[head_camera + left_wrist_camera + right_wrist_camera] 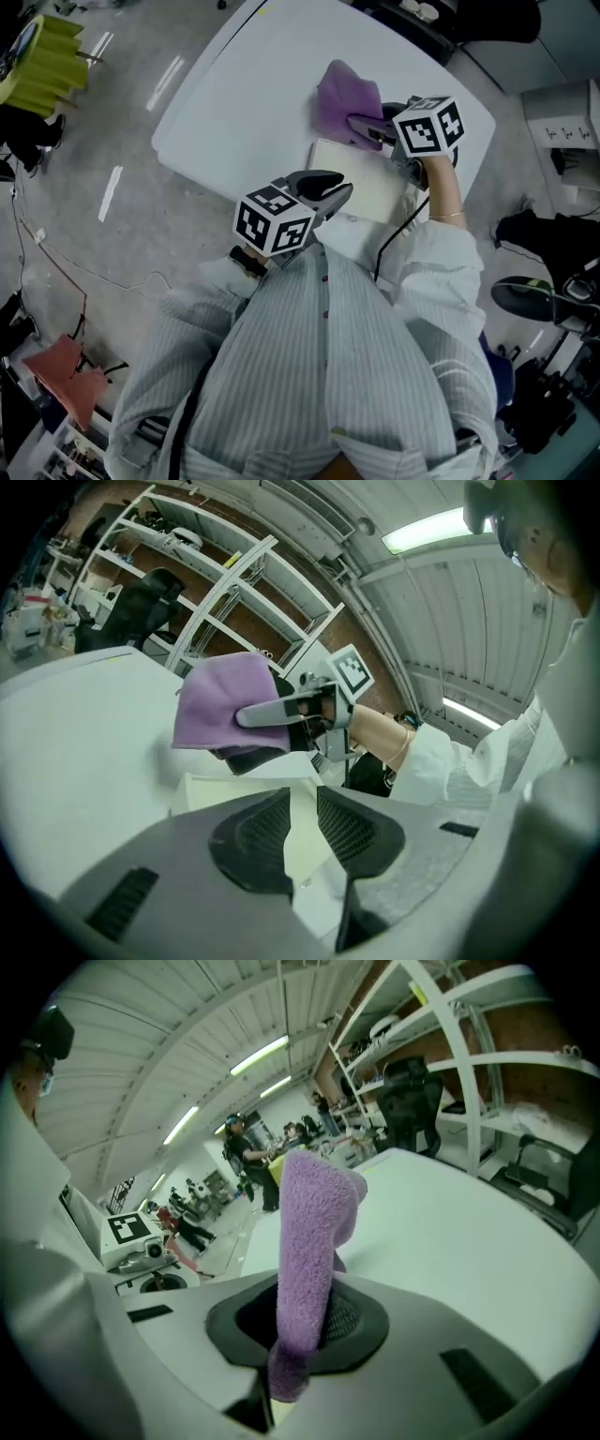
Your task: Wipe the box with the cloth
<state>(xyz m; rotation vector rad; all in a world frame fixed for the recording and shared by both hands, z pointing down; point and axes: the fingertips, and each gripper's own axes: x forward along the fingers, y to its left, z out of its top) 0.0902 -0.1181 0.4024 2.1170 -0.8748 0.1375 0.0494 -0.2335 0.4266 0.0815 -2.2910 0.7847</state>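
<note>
A flat cream box (361,183) lay on a white bench (244,103), close to the person. The right hand-held gripper (364,125) was clenched on a purple cloth (339,94), holding it at the box's far edge, apparently ready to wipe. The left hand-held gripper (336,190) sat over the box's near edge, probably to steady it. Its jaws were slightly parted and gripped nothing.

Nothing here can be read: no words, numbers or brand names that I can make out. The only printed marks are black-and-white square patterns on the marker cube (274,217) of the left gripper (339,190) and the cube (428,125) of the right gripper (361,125).
</note>
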